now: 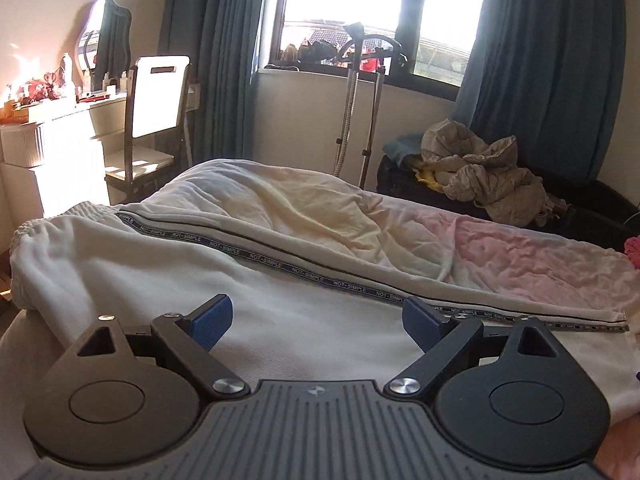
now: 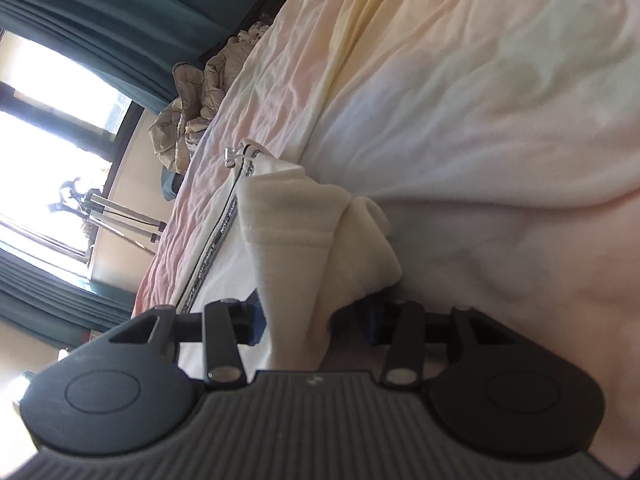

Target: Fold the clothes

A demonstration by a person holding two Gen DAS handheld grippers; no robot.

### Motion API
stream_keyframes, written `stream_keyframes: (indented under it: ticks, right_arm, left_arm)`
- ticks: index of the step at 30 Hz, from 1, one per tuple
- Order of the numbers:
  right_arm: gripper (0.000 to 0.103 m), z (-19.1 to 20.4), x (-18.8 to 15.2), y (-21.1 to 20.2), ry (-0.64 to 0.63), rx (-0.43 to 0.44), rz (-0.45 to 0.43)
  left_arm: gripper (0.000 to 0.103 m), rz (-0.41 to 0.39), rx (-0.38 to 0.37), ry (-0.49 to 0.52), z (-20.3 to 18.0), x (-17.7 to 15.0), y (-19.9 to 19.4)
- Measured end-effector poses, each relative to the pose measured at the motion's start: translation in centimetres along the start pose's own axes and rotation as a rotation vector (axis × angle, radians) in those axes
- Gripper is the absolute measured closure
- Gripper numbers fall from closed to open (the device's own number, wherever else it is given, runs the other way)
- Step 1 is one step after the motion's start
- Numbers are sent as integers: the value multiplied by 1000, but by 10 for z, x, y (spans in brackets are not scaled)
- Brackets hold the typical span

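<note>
White trousers [image 1: 132, 264] lie spread across the bed [image 1: 520, 256] — printed side tape facing up. Left tool [image 1: 318, 318] hovers over them, jaws wide, empty. Right tool [image 2: 314, 320] pinches a bunched fold of the trousers — jaws closed on cloth.

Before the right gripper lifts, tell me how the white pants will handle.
Likely floppy: the white pants bunch and sag between the right gripper fingers. Probably light yet bulky, since the fleece looks thick. The long leg on the bed may drag; the left gripper is open, holding nothing.
</note>
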State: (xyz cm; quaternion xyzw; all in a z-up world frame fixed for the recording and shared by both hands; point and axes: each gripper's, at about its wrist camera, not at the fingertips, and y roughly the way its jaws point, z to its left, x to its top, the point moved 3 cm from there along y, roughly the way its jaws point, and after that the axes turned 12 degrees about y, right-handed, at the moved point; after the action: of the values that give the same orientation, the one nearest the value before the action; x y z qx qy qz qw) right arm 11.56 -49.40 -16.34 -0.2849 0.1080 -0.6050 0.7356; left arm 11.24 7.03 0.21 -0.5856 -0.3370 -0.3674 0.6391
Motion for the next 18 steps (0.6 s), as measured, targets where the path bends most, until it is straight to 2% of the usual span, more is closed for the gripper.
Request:
stream_keyframes:
  ticks: [3,6,11,15,18]
  right_arm:
    - [53,5,-6,3,-44,12,-3]
    - [53,5,-7,9,-28,27,-19]
    - [54,1,-1,21,41,64,-39]
    - [54,3,2,30,62,65,-73]
    - [61,6,2,32,67,49,-106]
  left_arm:
    - [9,25,-37,36,-33,-12,23]
    - [9,60,-61,67,-49,-25,42]
    - [9,101,-52,119,-65,-45,64]
    - [9,121,-43,202,-77,-61,79]
    - [7,124,-48,225,-82,-65,87]
